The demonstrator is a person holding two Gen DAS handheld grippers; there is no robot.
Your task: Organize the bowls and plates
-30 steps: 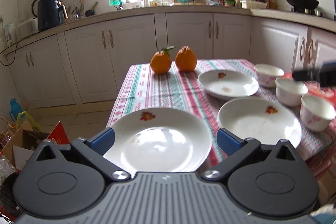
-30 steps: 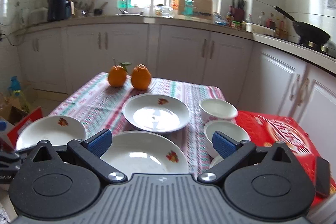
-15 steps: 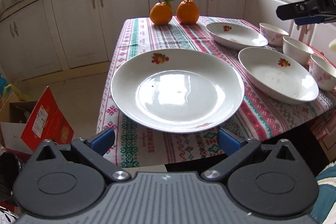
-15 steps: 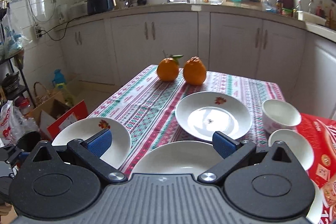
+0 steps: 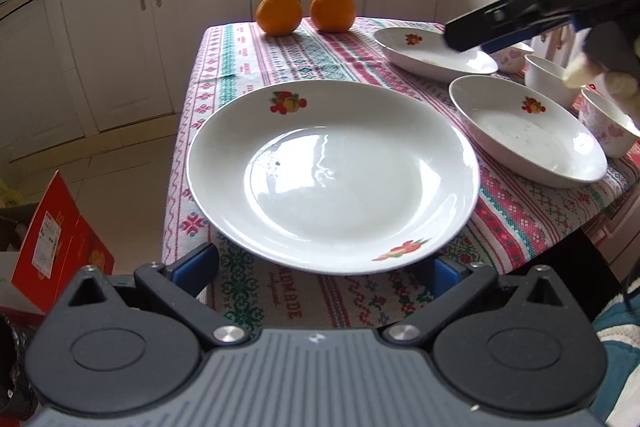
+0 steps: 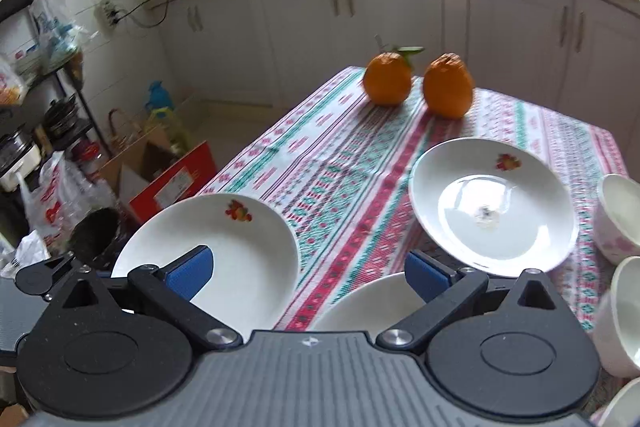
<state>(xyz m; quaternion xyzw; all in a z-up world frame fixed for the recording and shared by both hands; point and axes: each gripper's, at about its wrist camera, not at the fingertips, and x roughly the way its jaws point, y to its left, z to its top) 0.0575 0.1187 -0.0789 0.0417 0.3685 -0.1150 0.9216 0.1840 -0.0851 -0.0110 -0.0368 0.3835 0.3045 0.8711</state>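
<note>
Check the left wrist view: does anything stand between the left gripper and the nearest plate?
Nothing visible does. The left gripper is open, and the nearest plate lies directly ahead, its near rim overhanging the table edge between the fingers.

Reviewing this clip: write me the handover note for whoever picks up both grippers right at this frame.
Left gripper: open, empty, low at the table's near edge with the rim of the near plate between its fingers.
Right gripper: open, empty, above the plates.
Layout: three plates lie apart on the tablecloth: the near plate, the middle plate and the far plate. Three bowls stand in a row along the right edge. Two oranges sit at the far end.
Done: nothing stacked.
Left: stack the plates, nest the bowls.
</note>
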